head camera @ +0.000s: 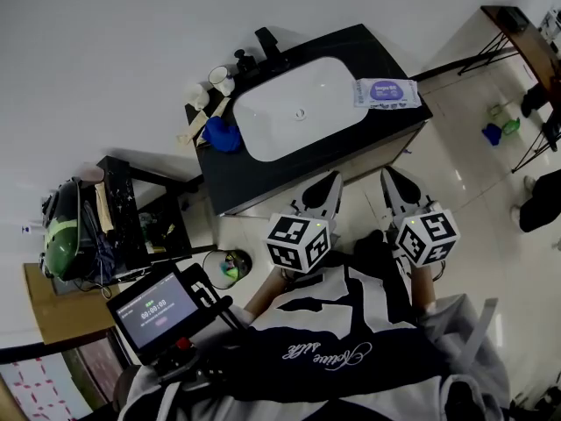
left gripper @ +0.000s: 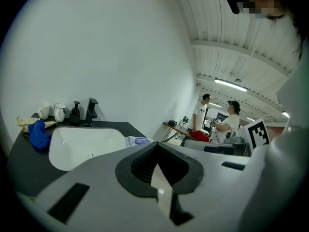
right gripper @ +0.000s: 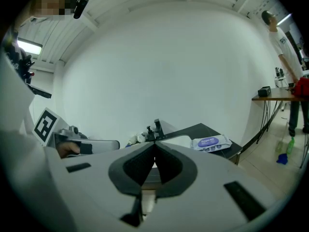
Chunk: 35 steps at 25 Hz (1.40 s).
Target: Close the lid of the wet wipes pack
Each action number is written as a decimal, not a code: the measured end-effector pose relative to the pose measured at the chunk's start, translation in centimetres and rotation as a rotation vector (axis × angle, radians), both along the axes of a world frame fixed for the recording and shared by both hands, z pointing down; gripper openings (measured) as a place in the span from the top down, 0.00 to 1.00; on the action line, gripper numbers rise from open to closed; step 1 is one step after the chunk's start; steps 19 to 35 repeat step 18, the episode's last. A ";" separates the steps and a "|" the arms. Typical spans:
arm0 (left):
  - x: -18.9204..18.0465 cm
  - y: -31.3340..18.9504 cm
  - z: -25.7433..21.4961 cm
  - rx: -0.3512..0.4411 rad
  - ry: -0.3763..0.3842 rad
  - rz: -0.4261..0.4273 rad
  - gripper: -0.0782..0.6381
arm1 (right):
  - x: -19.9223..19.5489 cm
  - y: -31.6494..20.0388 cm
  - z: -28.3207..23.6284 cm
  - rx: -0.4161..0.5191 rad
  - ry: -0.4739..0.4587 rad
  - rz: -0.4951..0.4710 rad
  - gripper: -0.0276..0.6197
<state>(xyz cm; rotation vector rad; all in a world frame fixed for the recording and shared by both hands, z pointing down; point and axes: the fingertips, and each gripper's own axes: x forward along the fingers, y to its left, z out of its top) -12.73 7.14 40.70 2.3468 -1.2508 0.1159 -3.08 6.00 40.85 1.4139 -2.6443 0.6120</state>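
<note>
The wet wipes pack (head camera: 387,92) is white with a purple oval label and lies flat on the right end of the black counter (head camera: 263,178), beside the white sink (head camera: 294,108). It also shows in the left gripper view as the pack (left gripper: 137,141) and in the right gripper view as the pack (right gripper: 211,142). I cannot tell whether its lid is raised. My left gripper (head camera: 331,179) and right gripper (head camera: 387,175) hang side by side in front of the counter, short of the pack. Both are shut with nothing between the jaws, as the left gripper (left gripper: 155,144) and right gripper (right gripper: 155,143) show close up.
A black faucet (head camera: 267,42), cups (head camera: 219,77) and a blue cloth (head camera: 223,134) sit at the counter's left and back. A dark shelf (head camera: 131,226) and a small bin (head camera: 230,267) stand left of the counter. Two people (left gripper: 217,120) stand by a far table.
</note>
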 end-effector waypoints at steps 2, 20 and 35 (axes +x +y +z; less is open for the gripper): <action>0.1 0.0 0.1 -0.001 0.003 0.009 0.89 | 0.0 0.1 -0.1 0.001 0.005 0.004 0.96; 0.6 -0.7 0.4 -0.026 0.024 0.001 0.89 | 0.4 -0.3 -0.3 -0.010 0.003 -0.014 0.96; 0.6 -0.7 0.4 -0.026 0.024 0.001 0.89 | 0.4 -0.3 -0.3 -0.010 0.003 -0.014 0.96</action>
